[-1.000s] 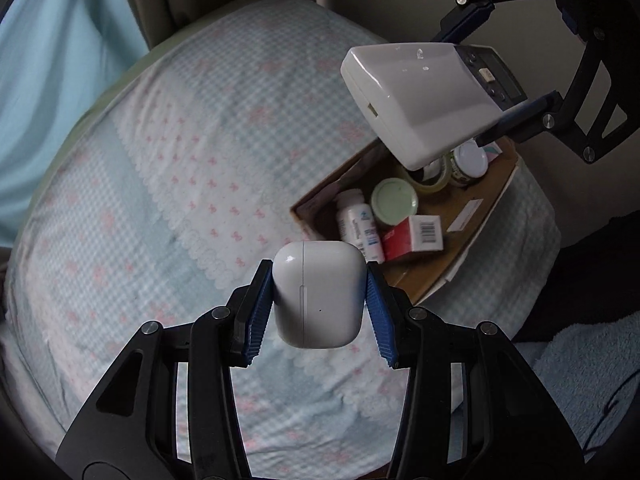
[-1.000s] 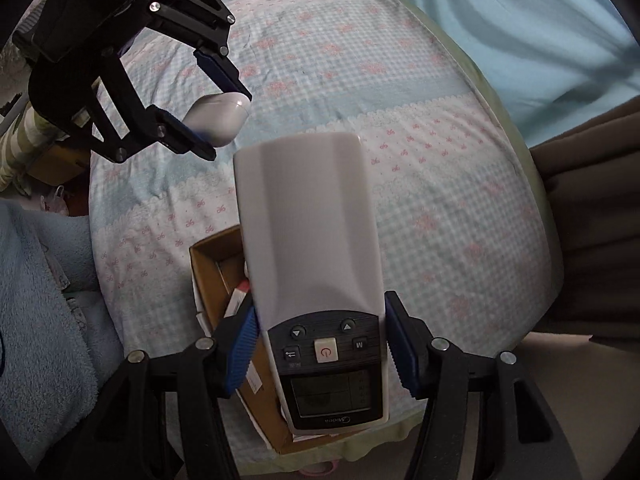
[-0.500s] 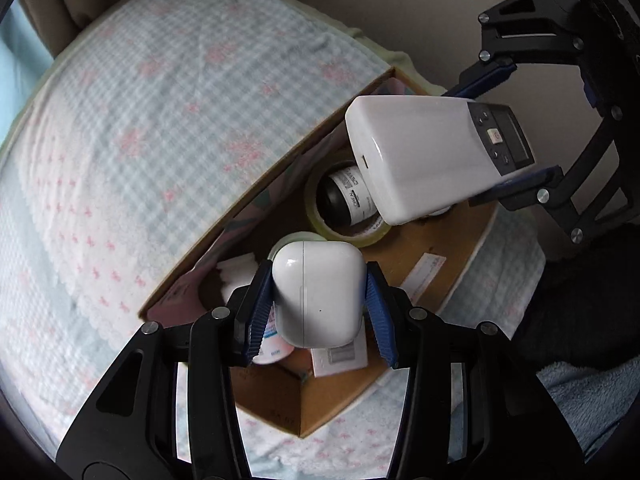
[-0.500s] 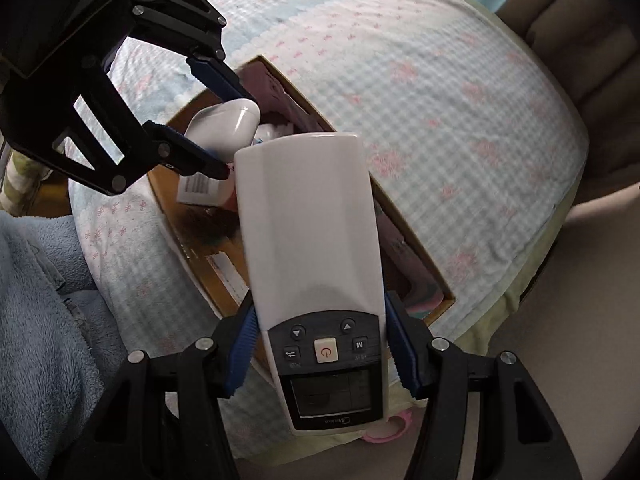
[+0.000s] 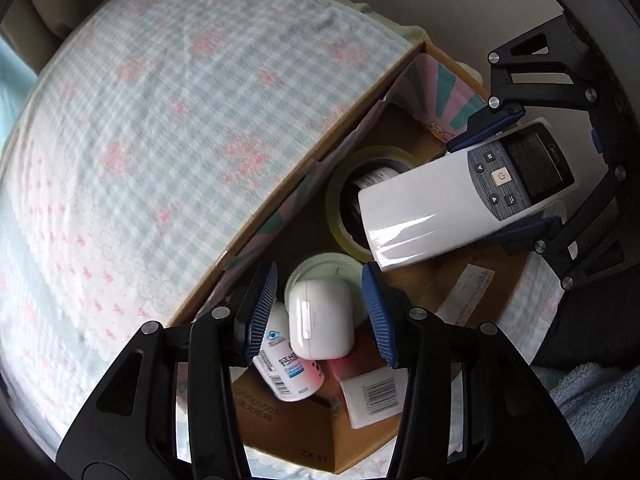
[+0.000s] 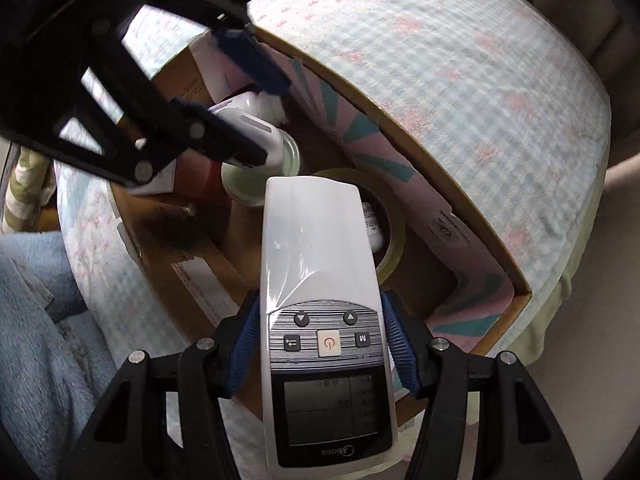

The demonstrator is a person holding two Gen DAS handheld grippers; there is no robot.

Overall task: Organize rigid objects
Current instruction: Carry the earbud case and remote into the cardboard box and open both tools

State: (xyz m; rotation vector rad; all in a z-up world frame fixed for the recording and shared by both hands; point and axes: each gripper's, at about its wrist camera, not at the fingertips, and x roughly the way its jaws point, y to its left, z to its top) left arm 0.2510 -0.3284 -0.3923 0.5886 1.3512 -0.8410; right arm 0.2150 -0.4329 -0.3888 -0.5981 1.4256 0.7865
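Two hard, smooth, likely light things: the remote (image 6: 324,280), pinched at its button end by the right gripper (image 6: 322,350) above the box (image 5: 280,196), and the case (image 5: 320,320), lying between the spread left gripper (image 5: 320,312) jaws.

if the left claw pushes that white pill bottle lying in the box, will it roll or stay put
The white cylindrical pill bottle lies on its side, so it would probably roll. It looks like light, rigid plastic. The white earbud case and red-and-white carton beside it may stop it quickly.
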